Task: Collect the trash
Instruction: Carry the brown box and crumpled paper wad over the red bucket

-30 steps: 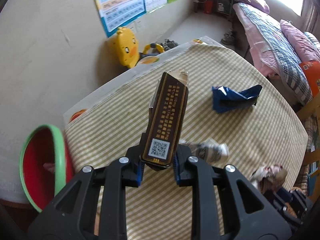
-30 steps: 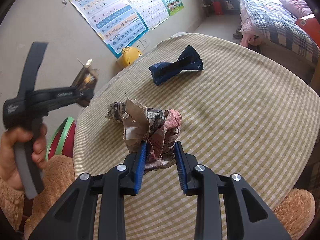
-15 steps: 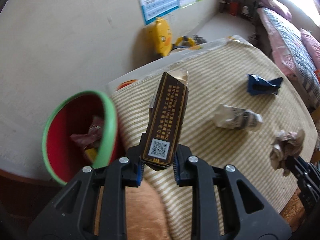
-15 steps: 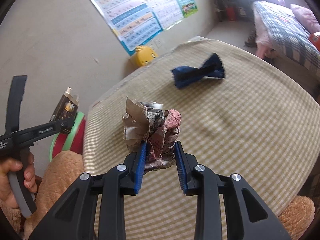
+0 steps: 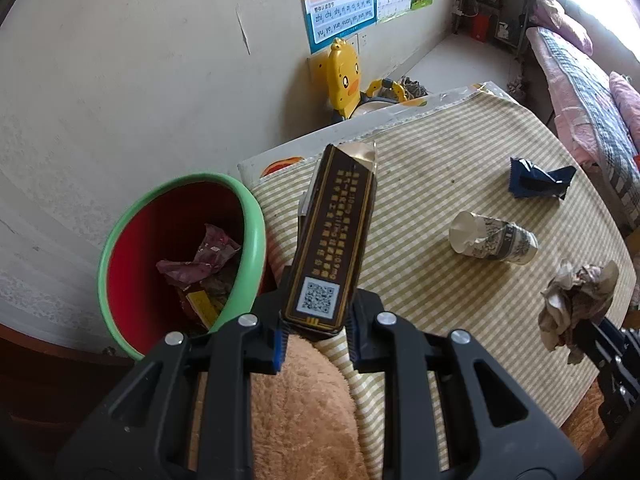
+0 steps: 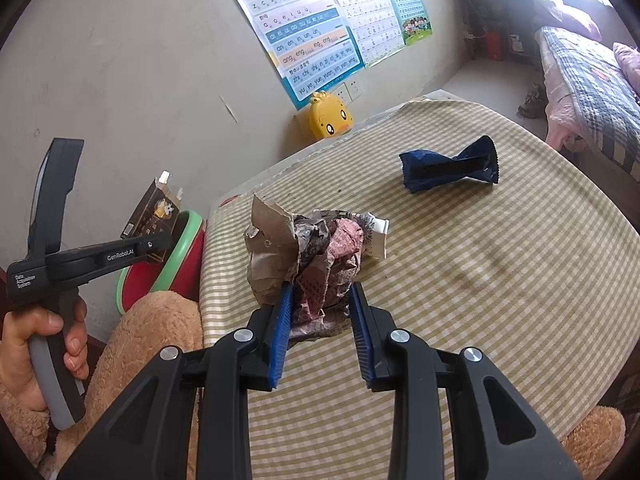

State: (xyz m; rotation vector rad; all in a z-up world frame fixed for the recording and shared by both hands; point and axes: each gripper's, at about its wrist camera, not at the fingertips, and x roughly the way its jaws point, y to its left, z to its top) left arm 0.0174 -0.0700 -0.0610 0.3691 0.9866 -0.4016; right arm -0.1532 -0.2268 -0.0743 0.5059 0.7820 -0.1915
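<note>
My left gripper (image 5: 314,330) is shut on a dark brown carton (image 5: 334,236) with gold print and a QR code, held upright just right of the red bin with a green rim (image 5: 182,256). The bin holds several scraps. My right gripper (image 6: 320,312) is shut on a crumpled paper wad (image 6: 304,256), held above the checked tablecloth (image 6: 480,280); it also shows in the left wrist view (image 5: 576,300). A crushed paper cup (image 5: 492,238) and a dark blue wrapper (image 5: 538,178) lie on the table. In the right wrist view the left gripper (image 6: 160,246) holds the carton (image 6: 154,212) beside the bin (image 6: 184,248).
A tan plush arm (image 5: 296,412) lies under my left gripper at the table's near edge. A yellow duck toy (image 5: 344,76) stands by the wall behind the table. Posters (image 6: 304,24) hang on the wall. A bed (image 5: 584,84) is at the far right.
My left gripper has swung left with the carton from over the table to beside the bin. My right gripper has kept the paper wad and shifted slightly left.
</note>
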